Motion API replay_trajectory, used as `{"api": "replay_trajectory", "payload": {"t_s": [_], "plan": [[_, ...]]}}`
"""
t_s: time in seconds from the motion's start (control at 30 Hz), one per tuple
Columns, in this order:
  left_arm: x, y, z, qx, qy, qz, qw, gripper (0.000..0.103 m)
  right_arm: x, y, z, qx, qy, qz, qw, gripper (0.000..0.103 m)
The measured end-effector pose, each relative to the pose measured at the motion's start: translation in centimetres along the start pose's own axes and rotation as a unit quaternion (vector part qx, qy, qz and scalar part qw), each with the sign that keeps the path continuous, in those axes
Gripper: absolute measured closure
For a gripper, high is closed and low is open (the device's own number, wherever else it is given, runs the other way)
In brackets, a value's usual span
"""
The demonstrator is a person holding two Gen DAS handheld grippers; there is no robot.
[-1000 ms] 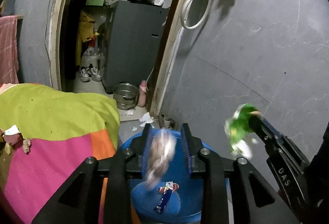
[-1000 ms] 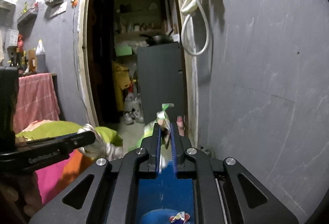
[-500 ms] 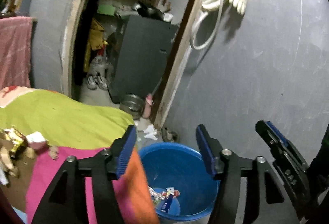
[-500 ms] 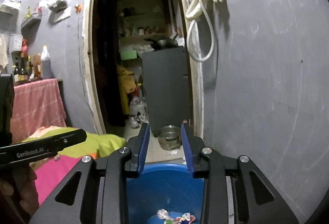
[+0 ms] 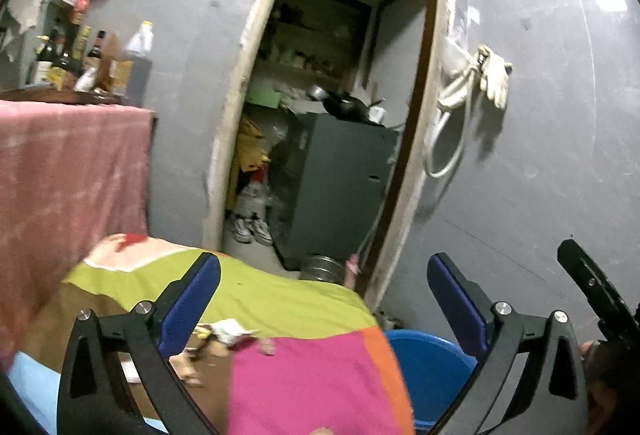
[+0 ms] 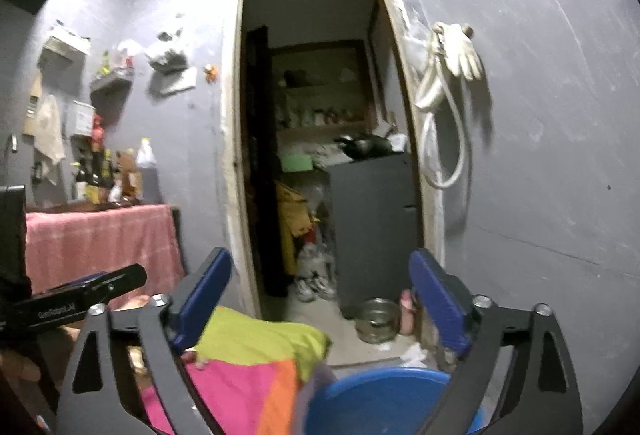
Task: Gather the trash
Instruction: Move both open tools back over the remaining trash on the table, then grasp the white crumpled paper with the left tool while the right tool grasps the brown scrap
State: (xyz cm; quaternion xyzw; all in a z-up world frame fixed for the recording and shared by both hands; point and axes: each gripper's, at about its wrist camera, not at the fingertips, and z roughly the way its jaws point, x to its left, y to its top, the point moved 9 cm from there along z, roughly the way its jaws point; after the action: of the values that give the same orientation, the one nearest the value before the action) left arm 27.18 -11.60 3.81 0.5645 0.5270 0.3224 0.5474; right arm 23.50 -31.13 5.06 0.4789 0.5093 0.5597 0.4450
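Both grippers have just been opening and now stand spread wide with nothing between the jaws: the left gripper (image 5: 324,299) let go of its crumpled silvery wrapper, the right gripper (image 6: 320,299) of its green wrapper, both held 1 second earlier. Both views have lifted off the blue bucket (image 6: 384,395), which now sits at the bottom edge beside the bright cloth (image 5: 312,375). More scraps (image 5: 228,331) lie on that cloth. Beyond, a doorway (image 6: 320,115) opens, with a metal pot (image 6: 376,319) on its floor.
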Motion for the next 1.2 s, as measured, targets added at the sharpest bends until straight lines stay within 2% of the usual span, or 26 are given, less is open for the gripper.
{"api": "replay_trajectory", "payload": {"t_s": [0.07, 0.37, 0.6, 0.9, 1.0, 1.07, 1.2], "plan": [[1.7, 0.3, -1.3, -0.004, 0.011, 0.003, 0.9999, 0.002, 1.6, 0.1, -0.1, -0.003, 0.015, 0.000, 1.000, 0.000], [8.9, -1.2, -5.4, 0.009, 0.064, 0.009, 0.9979, 0.002, 9.3, -1.7, 1.0, 0.009, 0.065, -0.018, 0.998, 0.000], [14.7, -5.5, -6.0, 0.070, 0.086, -0.023, 0.9936, 0.002, 12.7, -5.4, 3.5, 0.058, 0.093, -0.029, 0.994, 0.000], [16.1, -9.5, -3.4, 0.149, 0.073, -0.032, 0.9857, 0.003, 14.4, -10.3, 6.8, 0.137, 0.118, -0.037, 0.983, 0.001], [16.3, -10.6, -2.1, 0.176, 0.069, -0.033, 0.9813, 0.013, 14.6, -11.8, 7.9, 0.165, 0.126, -0.035, 0.978, 0.008], [16.4, -11.3, -1.1, 0.197, 0.062, -0.040, 0.9777, 0.028, 14.8, -12.8, 8.7, 0.184, 0.132, -0.034, 0.973, 0.017], [16.7, -12.4, 0.6, 0.230, 0.040, -0.060, 0.9704, 0.039, 15.2, -14.6, 9.7, 0.214, 0.135, -0.041, 0.967, 0.025]]}}
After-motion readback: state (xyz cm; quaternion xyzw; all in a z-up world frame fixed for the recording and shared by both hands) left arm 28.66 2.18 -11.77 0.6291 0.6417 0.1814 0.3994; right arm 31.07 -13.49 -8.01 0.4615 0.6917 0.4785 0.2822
